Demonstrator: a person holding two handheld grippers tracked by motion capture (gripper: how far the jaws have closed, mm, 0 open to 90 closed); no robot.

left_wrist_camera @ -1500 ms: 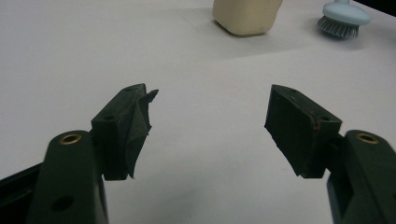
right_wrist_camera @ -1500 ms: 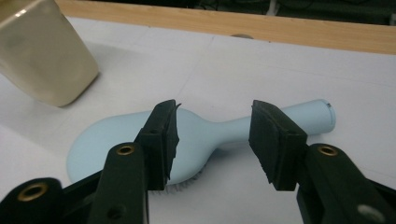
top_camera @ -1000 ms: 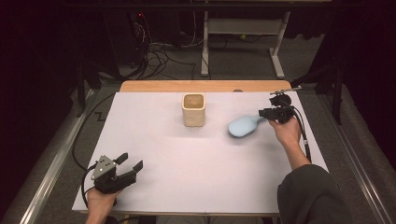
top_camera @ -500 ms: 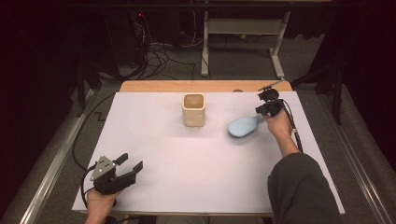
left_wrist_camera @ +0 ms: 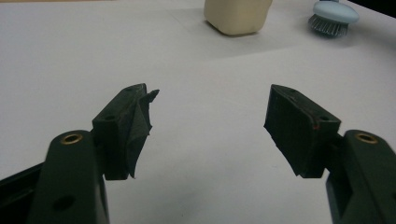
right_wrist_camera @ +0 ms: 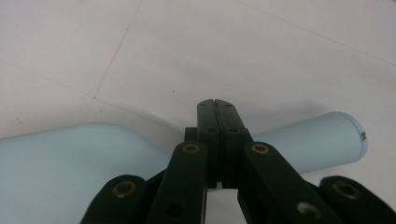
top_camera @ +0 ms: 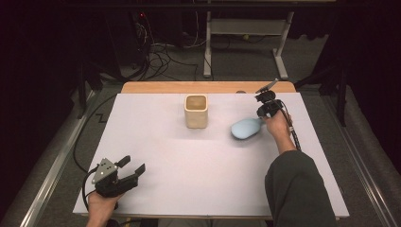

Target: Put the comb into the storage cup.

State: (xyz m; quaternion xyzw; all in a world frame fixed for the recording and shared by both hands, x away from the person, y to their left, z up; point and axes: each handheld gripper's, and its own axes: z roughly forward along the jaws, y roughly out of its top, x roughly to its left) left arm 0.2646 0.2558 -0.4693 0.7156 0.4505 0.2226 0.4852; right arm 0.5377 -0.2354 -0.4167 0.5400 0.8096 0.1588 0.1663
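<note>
A pale blue dish brush (top_camera: 246, 127) lies on the white table sheet (top_camera: 198, 179), right of the middle, and its bristles show in the left gripper view (left_wrist_camera: 327, 24). My right gripper (top_camera: 265, 108) hovers by the brush's handle end, jaws shut. In the right gripper view the shut right gripper (right_wrist_camera: 217, 106) has its pads pressed together over the brush's narrow neck (right_wrist_camera: 308, 140), with nothing between them. A cream square cup (top_camera: 196, 111) stands upright at the far middle. My left gripper (top_camera: 131, 172) rests open at the near left; between its spread jaws (left_wrist_camera: 210, 121) is bare sheet.
The wooden table edge (top_camera: 156, 87) runs along the far side of the sheet. Beyond it are cables on the floor (top_camera: 161, 52) and a white desk frame (top_camera: 246, 33). In the left gripper view the cup (left_wrist_camera: 238, 16) stands far ahead.
My right hand and gripper have shifted a little to the left and farther away along the brush handle. The brush, the cup and the left gripper have stayed put.
</note>
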